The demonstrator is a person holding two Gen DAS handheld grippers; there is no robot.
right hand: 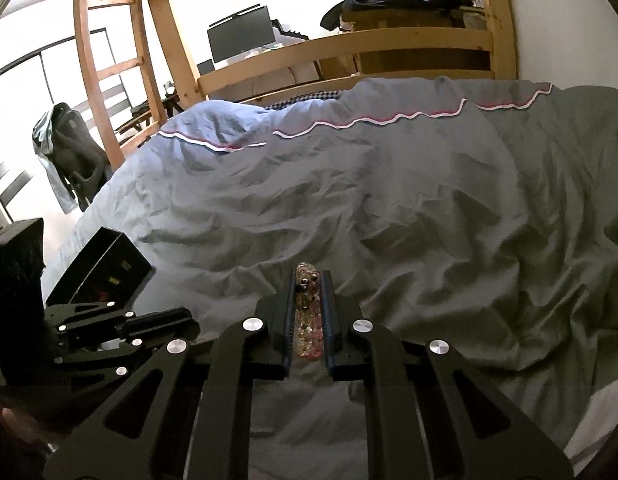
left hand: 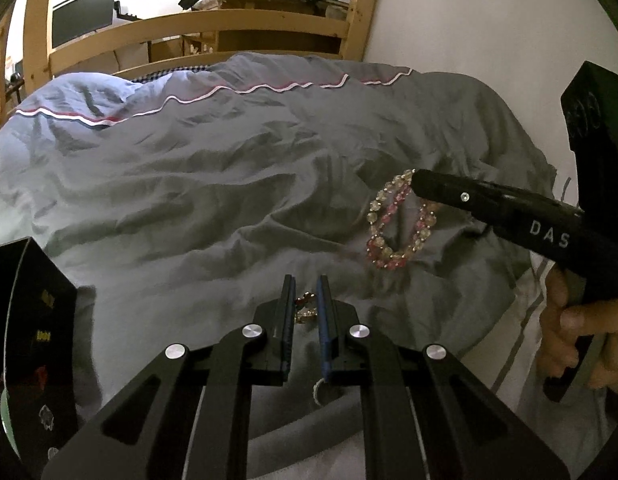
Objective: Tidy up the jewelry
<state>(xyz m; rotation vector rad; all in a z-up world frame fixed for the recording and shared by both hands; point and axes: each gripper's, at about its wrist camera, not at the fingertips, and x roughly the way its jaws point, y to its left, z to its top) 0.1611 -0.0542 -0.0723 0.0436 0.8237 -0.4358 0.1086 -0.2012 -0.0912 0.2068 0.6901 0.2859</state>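
My right gripper (right hand: 307, 280) is shut on a pink and clear beaded bracelet (right hand: 307, 320), seen edge-on between its fingers. In the left wrist view the same bracelet (left hand: 397, 220) hangs as a double loop from the right gripper (left hand: 419, 184) above the grey duvet (left hand: 213, 184). My left gripper (left hand: 305, 284) is close to shut, and a small beaded piece (left hand: 305, 308) sits between its fingers; whether they grip it is unclear. A black jewelry box (left hand: 33, 344) stands at the left; it also shows open in the right wrist view (right hand: 109, 268).
The wooden bed frame (left hand: 197, 28) runs along the far side. A white wall (left hand: 489, 40) is at the right. A monitor (right hand: 239, 38) and a chair with clothes (right hand: 65, 148) stand beyond the bed. The left gripper (right hand: 165, 322) lies low left in the right wrist view.
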